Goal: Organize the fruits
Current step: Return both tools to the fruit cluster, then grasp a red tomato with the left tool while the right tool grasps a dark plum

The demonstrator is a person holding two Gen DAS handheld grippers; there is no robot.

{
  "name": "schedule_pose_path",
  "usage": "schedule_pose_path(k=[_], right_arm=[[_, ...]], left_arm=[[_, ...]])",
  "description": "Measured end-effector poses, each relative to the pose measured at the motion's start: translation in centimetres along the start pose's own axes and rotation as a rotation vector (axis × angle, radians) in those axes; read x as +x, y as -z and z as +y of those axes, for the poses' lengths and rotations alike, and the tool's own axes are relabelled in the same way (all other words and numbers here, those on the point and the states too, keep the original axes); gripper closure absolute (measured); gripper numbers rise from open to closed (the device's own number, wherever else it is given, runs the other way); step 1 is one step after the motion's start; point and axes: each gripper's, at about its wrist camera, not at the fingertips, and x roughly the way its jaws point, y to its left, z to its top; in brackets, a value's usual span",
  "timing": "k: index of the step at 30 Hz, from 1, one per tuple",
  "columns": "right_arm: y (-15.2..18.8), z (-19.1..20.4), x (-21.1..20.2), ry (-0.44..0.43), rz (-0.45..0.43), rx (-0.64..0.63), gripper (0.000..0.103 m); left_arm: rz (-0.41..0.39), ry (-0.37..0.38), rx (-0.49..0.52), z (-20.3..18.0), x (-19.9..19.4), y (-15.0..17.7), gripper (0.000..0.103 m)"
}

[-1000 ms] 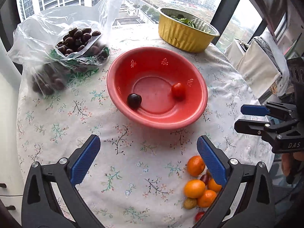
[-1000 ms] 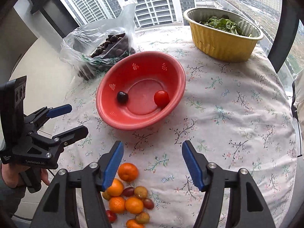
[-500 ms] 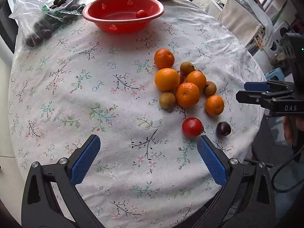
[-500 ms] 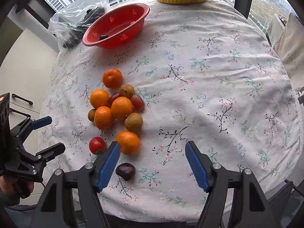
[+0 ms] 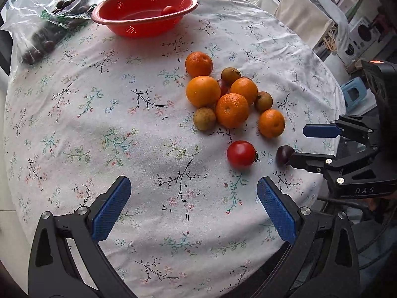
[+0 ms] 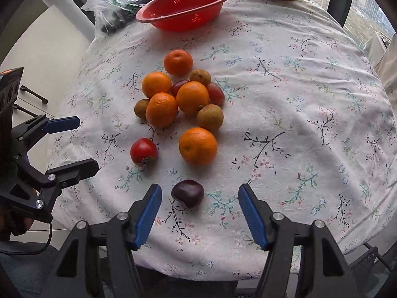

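Fruits: a glossy, rounded dark chestnut point(image 6: 187, 193) (smooth-skinned) lies between the right gripper's point(image 6: 199, 216) wide-open ribbed blue jaws; the left gripper point(image 5: 193, 213) gapes empty.

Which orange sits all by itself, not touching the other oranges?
The orange nearest the dark chestnut. It lies apart below the pile, beside the red tomato, while the others huddle together.

Five oranges point(image 6: 198, 146), small brownish fruits point(image 6: 210, 117) and two dark red ones point(image 6: 215, 93) lie clustered on the tablecloth. A red tomato point(image 6: 144, 151) and a dark purple fruit point(image 6: 187, 192) sit apart nearer the edge. Another tomato point(image 5: 168, 10) rests in the red bowl point(image 5: 145, 26).
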Motion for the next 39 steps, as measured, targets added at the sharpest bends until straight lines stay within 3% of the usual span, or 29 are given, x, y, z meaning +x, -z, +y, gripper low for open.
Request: schedule_pose_path(k=[18,34,35,38,39], right_arm=[[-0.2,1.7,2.9,0.016,0.076,-0.123,0.069],[-0.2,-0.6,1.0,-0.017,0.06,-0.068,0.069],[-0.2,-0.7,0.9,-0.017,0.059,-0.067,0.069],[-0.3,-0.9,0.8,-0.017,0.056,-0.061,0.069],[-0.3,-1.0,0.7,-0.017,0.056,-0.059,0.069]], left_arm=[[-0.003,0.007,0.008,0.1,1.0,-1.1,0.001],[0.036,0.028,0.118,-3.1,4.0,-2.9,0.001],[0.04,0.029,0.125,-3.2,4.2,-3.0,0.006],[0.071,0.054,0.13,-3.6,5.2,-3.4,0.032],[0.075,0.059,0.132,-3.7,5.5,-3.4,0.036]])
